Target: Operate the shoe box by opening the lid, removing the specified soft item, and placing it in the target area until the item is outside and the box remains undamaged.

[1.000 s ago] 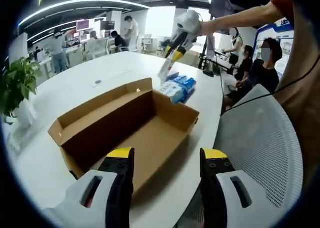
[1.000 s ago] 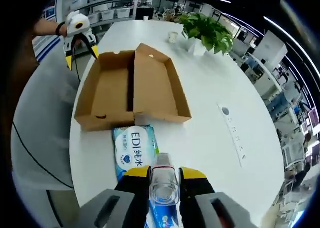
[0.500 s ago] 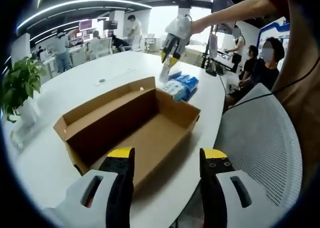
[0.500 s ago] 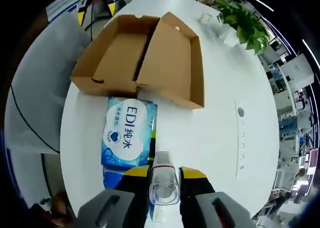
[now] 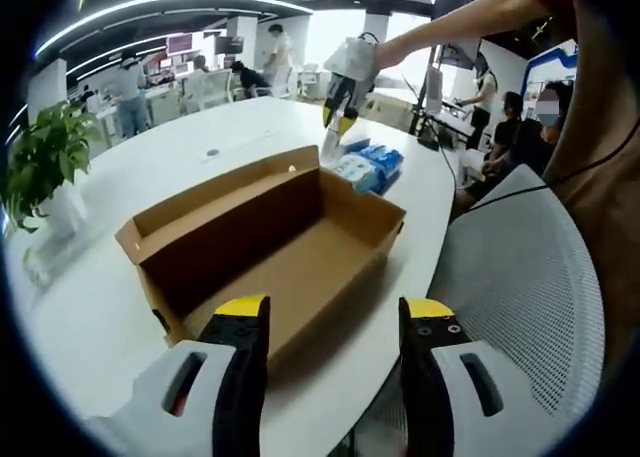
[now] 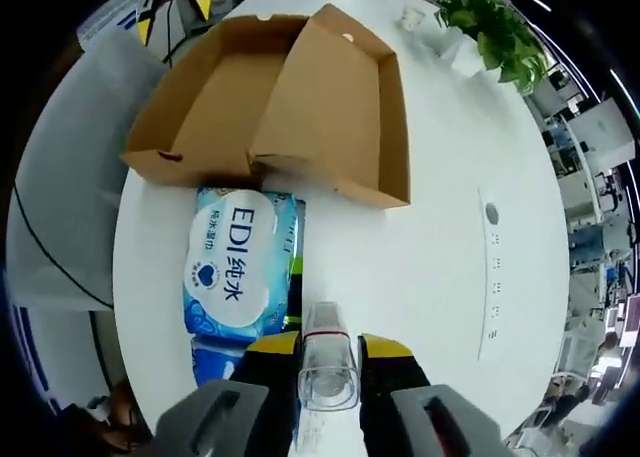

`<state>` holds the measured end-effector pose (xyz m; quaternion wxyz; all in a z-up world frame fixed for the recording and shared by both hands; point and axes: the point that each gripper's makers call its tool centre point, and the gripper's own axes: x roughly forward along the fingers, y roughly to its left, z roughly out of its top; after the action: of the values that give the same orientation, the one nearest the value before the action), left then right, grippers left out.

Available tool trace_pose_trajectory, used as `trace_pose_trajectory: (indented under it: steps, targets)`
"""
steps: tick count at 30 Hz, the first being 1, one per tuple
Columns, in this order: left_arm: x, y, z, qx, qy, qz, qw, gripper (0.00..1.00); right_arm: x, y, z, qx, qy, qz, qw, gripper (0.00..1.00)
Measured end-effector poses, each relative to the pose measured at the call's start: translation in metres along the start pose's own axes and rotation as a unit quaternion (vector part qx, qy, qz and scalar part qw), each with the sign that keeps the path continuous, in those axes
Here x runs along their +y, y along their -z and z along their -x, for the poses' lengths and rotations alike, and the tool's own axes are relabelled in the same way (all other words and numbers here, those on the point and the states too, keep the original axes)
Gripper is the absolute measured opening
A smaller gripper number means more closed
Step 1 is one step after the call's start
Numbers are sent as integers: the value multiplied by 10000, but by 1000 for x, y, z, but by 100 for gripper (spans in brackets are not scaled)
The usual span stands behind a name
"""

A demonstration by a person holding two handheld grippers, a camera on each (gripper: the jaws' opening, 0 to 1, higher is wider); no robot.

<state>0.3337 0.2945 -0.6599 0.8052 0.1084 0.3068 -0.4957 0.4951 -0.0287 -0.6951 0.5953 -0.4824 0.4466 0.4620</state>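
Observation:
The brown shoe box (image 5: 270,242) lies open on the white table (image 5: 150,167), its inside bare and its lid folded back. My left gripper (image 5: 333,312) stands open at the box's near edge. Past the far end of the box lies a blue wet-wipes pack (image 5: 365,167). My right gripper (image 5: 338,102) hovers above that pack. In the right gripper view the right gripper (image 6: 328,342) is shut on a clear plastic bottle-like item (image 6: 328,372). The wipes pack (image 6: 235,267) lies just ahead on the table, beside the box (image 6: 280,107). A second blue pack (image 6: 215,357) lies under it. The left gripper (image 6: 175,2) is beyond the box.
A potted plant (image 5: 45,167) (image 6: 490,37) stands on the table's far side. A grey mesh chair (image 5: 520,277) (image 6: 70,207) is pushed against the table edge by the box. A socket strip (image 6: 490,267) is set in the tabletop. Several people are in the background.
The right gripper view has swung, so the wipes pack sits further left in it. The left gripper view has edged closer to the box. Box and packs have stayed in place.

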Motion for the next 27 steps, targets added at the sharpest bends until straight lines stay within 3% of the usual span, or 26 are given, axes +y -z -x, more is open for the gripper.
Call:
trace_pose_trajectory:
  steps: [27]
  targets:
    - [0,6,-4,81,28,69,9999,51,9,16,-19,268,-200,-37,9994,18]
